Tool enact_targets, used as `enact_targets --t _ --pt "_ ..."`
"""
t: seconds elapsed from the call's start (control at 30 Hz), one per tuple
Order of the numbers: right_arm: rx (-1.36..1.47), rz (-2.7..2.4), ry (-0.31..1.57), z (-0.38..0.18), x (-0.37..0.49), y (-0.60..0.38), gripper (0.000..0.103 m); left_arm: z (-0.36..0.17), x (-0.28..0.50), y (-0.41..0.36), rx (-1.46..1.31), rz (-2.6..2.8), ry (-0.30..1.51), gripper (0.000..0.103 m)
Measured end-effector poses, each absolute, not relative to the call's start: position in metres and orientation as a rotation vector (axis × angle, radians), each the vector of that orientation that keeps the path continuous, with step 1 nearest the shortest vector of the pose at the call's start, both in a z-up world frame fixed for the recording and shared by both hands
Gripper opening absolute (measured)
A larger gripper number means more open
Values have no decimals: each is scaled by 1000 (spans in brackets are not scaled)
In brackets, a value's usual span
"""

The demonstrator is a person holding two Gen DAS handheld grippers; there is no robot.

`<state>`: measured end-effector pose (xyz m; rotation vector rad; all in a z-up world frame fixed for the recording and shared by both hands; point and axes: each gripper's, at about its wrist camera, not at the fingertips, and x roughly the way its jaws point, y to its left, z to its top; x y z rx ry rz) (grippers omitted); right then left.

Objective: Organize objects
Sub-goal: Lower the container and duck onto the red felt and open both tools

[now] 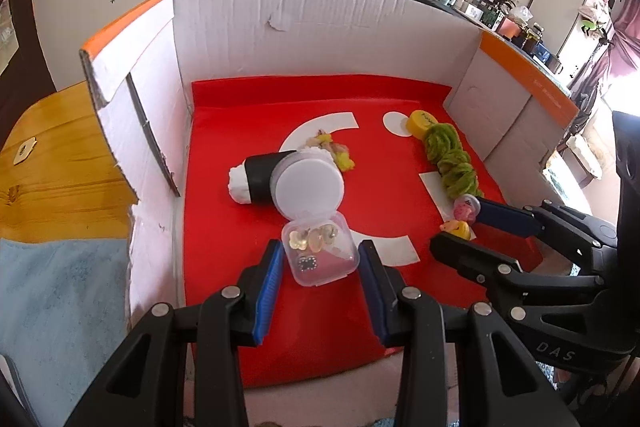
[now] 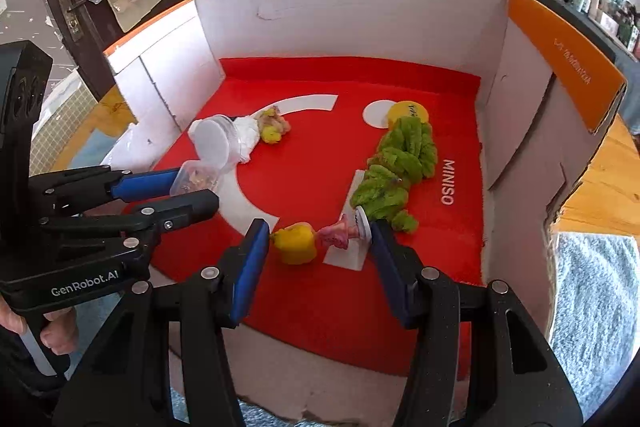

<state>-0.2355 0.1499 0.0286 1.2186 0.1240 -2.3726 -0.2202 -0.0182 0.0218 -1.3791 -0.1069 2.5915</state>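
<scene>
Inside a white cardboard box lined in red, the left gripper straddles a clear plastic case with fingers apart, the right gripper likewise spread around a yellow-and-pink toy — beyond them, a green fuzzy scrunchie.

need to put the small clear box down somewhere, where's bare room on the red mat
Free: the back strip of the red mat along the rear cardboard wall, and the near part of the mat below both grippers. Crowded: the middle-left around the white jar and small clear box, and the right side along the green fuzzy strip, yellow lid and small toys.
</scene>
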Motion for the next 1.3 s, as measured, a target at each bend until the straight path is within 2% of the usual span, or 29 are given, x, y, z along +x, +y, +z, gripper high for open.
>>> enact_targets --t 0.87,1.07,1.3 --pt "1210 -2391 149 27 -237 152 52 20 -222 -19 -1374 2597 -113 40" --pt "1204 -2383 146 27 -235 150 57 20 -222 -19 -1374 2598 -112 41" --pt "1200 -2380 140 28 -233 152 58 24 -223 -18 -1352 2614 -102 50"
